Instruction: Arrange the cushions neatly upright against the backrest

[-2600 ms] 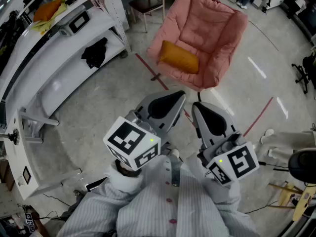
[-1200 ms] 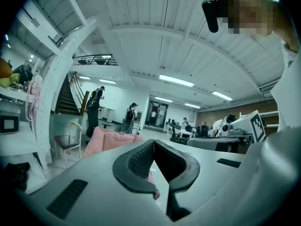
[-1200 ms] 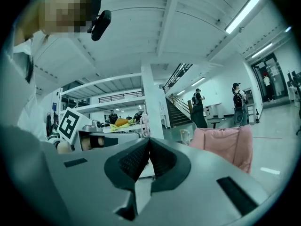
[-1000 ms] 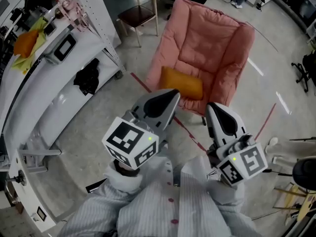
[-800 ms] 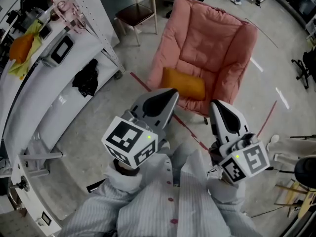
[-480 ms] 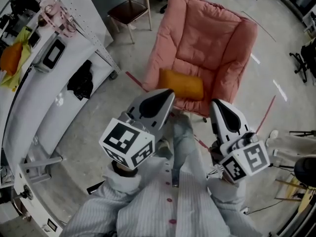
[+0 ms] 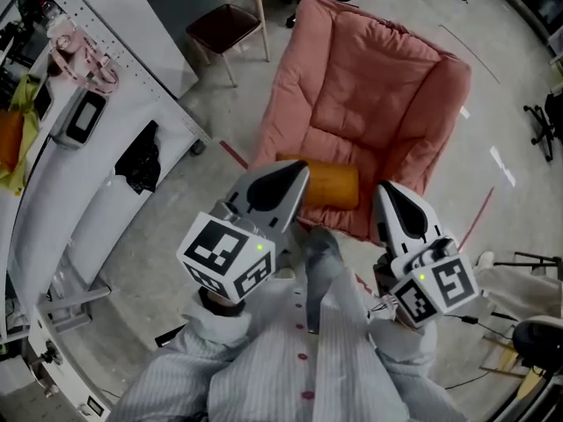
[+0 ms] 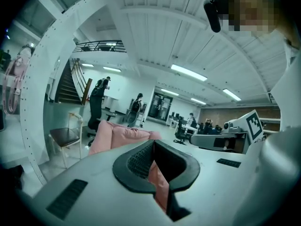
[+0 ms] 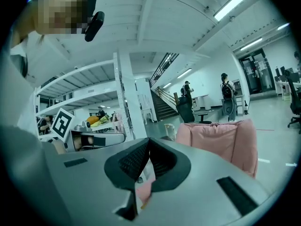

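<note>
Hovering at front edge of chair (image 7: 369,77): L gripper (image 7: 297,172) & R gripper (image 7: 381,193), jaws shut, empty; cushion (image 7: 332,183) ahead.

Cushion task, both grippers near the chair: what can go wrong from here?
1. Left gripper and right gripper are both shut and empty; unless they open first, they would likely shove the cushion instead of gripping it.
2. The cushion lies flat at the chair seat's front edge; a push may drop it on the floor.
3. The backrest looks soft and reclined; an upright cushion may flop.
</note>
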`<state>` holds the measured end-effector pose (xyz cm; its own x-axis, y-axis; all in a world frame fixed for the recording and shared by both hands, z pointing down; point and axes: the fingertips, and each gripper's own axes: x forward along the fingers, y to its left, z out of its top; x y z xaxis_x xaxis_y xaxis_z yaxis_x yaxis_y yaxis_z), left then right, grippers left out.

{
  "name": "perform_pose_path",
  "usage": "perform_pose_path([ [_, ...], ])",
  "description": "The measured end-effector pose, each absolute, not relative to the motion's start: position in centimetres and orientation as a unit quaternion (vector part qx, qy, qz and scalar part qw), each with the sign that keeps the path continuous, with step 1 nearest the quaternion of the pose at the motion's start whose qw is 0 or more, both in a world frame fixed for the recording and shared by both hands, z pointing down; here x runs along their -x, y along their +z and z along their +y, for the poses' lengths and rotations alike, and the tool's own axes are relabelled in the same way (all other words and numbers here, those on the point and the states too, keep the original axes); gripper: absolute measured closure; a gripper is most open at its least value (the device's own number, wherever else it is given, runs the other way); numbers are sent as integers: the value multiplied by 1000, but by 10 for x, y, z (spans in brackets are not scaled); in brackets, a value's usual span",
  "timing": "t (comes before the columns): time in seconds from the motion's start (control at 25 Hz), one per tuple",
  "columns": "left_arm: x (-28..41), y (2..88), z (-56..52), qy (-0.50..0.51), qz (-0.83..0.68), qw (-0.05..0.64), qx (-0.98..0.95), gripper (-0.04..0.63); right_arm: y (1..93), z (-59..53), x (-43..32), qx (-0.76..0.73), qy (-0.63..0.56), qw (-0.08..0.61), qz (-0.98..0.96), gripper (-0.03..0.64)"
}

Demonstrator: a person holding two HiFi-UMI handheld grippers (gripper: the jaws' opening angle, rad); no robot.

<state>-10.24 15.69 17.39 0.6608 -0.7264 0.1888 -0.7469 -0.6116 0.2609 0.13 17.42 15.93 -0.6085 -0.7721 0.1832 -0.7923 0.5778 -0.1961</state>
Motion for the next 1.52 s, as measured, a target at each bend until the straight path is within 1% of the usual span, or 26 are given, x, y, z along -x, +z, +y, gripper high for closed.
perform_pose_path([
  [0.48,53,177,25,44,-431,165,-886,584,174,39,-53,-418,153,50,-894,604],
  [0.76,53,195,-11,50,-452,183,-872,584,202,1,-59,-390,177,79,-900,603],
  [1.08,77,249,-29,87,-474,229,-846,583,257,-24,-58,-380,217,119,-891,603],
  [1.52,112,369,-25,134,-504,325,-789,583,390,-53,-79,-400,291,178,-851,601],
])
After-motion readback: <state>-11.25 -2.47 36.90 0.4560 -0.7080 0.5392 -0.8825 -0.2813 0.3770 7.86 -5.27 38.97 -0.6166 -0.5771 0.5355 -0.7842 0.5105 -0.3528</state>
